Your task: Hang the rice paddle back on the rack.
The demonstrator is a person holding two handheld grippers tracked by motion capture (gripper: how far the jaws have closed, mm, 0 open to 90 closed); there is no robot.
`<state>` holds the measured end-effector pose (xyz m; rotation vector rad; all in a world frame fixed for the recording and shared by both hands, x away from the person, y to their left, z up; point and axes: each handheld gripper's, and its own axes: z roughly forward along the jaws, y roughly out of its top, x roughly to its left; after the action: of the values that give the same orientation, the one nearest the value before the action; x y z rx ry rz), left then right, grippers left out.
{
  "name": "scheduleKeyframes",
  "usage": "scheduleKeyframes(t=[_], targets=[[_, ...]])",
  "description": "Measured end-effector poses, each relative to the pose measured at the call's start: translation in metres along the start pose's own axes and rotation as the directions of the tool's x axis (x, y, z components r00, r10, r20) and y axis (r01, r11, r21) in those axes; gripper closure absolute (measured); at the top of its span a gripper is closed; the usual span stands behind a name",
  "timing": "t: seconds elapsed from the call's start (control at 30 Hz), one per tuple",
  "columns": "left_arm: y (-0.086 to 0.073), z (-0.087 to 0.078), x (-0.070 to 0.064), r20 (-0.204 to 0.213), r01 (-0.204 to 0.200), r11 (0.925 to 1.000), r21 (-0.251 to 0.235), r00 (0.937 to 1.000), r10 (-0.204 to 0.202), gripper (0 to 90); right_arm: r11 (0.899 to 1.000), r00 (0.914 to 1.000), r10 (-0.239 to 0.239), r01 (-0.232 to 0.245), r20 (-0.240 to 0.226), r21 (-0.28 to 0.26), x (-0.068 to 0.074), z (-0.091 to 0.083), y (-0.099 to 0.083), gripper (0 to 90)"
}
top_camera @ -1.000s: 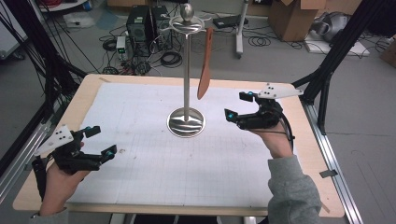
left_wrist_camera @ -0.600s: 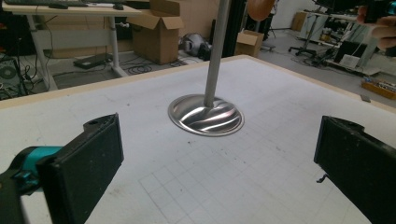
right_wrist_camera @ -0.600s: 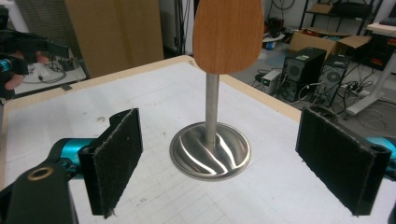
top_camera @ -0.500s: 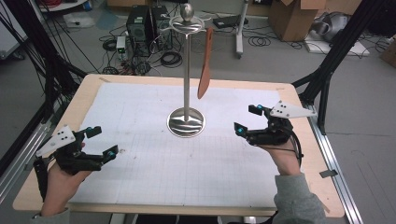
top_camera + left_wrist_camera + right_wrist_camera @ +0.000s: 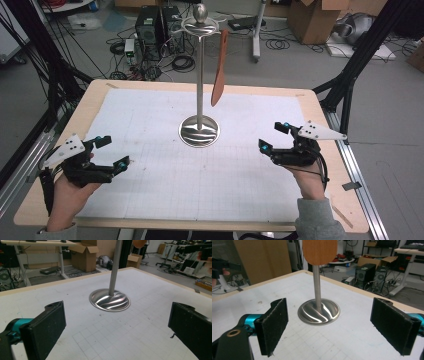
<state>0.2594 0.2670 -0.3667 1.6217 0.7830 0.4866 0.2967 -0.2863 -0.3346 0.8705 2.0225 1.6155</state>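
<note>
One polished metal stand (image 5: pixel 199 131) with a round domed base and a thin upright pole stands on the white gridded mat (image 5: pixel 150 125), a little toward the far side of the table and near its middle from left to right. At the top of the pole sits a ball finial above curved hooks, and from one hook a flat reddish-brown wooden spatula (image 5: pixel 219 70) hangs blade down, just beside the pole and clear of the mat. The mat covers most of the light wooden table (image 5: pixel 90 105). At the near left the left gripper (image 5: pixel 111 152) hovers low over the mat's edge, its jaws spread wide and empty, well apart from the stand; the left gripper view shows the stand's base (image 5: pixel 110 300) between the two black pads. On the right side the right gripper (image 5: pixel 272 137) is likewise spread wide with nothing between its jaws, pointed toward the base (image 5: pixel 319 311).
</note>
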Motion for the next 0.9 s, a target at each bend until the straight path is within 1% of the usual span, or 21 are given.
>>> scheduleKeyframes(t=[0.23, 0.33, 0.5, 0.63, 0.8, 0.9], targets=[[-0.001, -0.001, 0.002, 0.001, 0.002, 1.0000, -0.005, 1.0000, -0.002, 1.8, 0.999, 0.9993, 0.028, -0.028, 0.023, -0.018, -0.005, -0.009, -0.010, 13.5], [-0.004, -0.001, 0.004, -0.003, 0.012, 0.9999, -0.002, 0.9999, -0.012, 1.8, 0.999, 0.9986, 0.044, -0.043, 0.029, -0.015, -0.007, -0.012, -0.014, 13.5], [-0.004, -0.002, 0.006, -0.005, 0.013, 0.9999, -0.004, 0.9999, -0.013, 1.8, 0.999, 0.9980, 0.039, -0.039, 0.049, -0.008, -0.012, -0.016, -0.020, 13.5], [-0.004, -0.003, 0.007, -0.008, 0.014, 0.9999, -0.005, 0.9999, -0.014, 1.8, 0.999, 0.9970, 0.053, -0.052, 0.057, -0.014, -0.016, -0.021, -0.025, 13.5], [-0.005, -0.004, 0.007, -0.011, 0.018, 0.9998, -0.007, 0.9998, -0.018, 1.8, 0.998, 0.9963, 0.064, -0.063, 0.058, -0.014, -0.017, -0.026, -0.032, 13.4], [-0.005, -0.004, 0.007, -0.012, 0.017, 0.9998, -0.007, 0.9998, -0.017, 1.8, 0.998, 0.9963, 0.062, -0.061, 0.060, -0.013, -0.017, -0.028, -0.036, 13.5]])
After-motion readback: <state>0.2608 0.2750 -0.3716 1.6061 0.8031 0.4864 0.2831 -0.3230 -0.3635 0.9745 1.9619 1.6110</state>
